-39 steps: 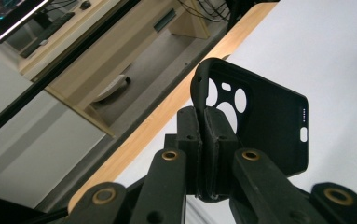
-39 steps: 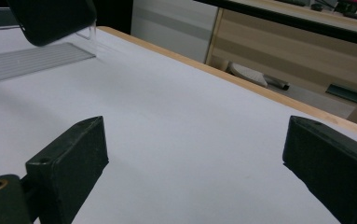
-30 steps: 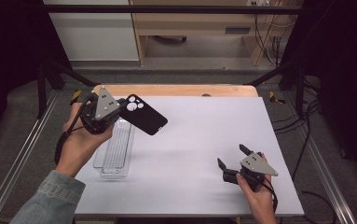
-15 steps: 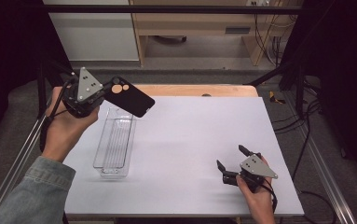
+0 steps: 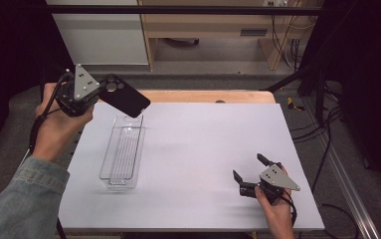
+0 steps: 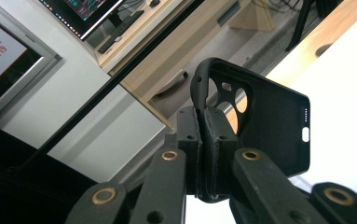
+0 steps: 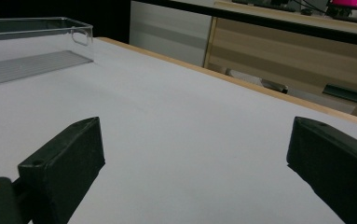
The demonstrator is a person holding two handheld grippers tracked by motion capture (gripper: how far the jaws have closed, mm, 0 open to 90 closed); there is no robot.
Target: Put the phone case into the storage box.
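Phone case (image 5: 126, 98), black, soft-looking, is up in the air off the far left corner of the desk (image 5: 193, 149), pinched in our left claw (image 5: 102, 89). In the left gripper view the two jaws are clenched on the case's (image 6: 255, 121) rim at the camera-cutout end, one jaw inside the shell and one outside; its hollow inner side faces that camera, with the lens openings near the jaws. We see the case tilted, its free end slanting down toward the far end of a clear plastic tray (image 5: 123, 152), above it and not touching.

Tray lies lengthwise on the white desk at left, ribbed floor, nothing visible inside it. In the right gripper view its far wall (image 7: 36, 44) shows at upper left, well apart from the jaws.

Right claw (image 5: 250, 172) sits low at the near right of the desk, jaws spread wide with bare desk between them, grasping nothing. A denim sleeve (image 5: 21, 204) covers our left forearm.
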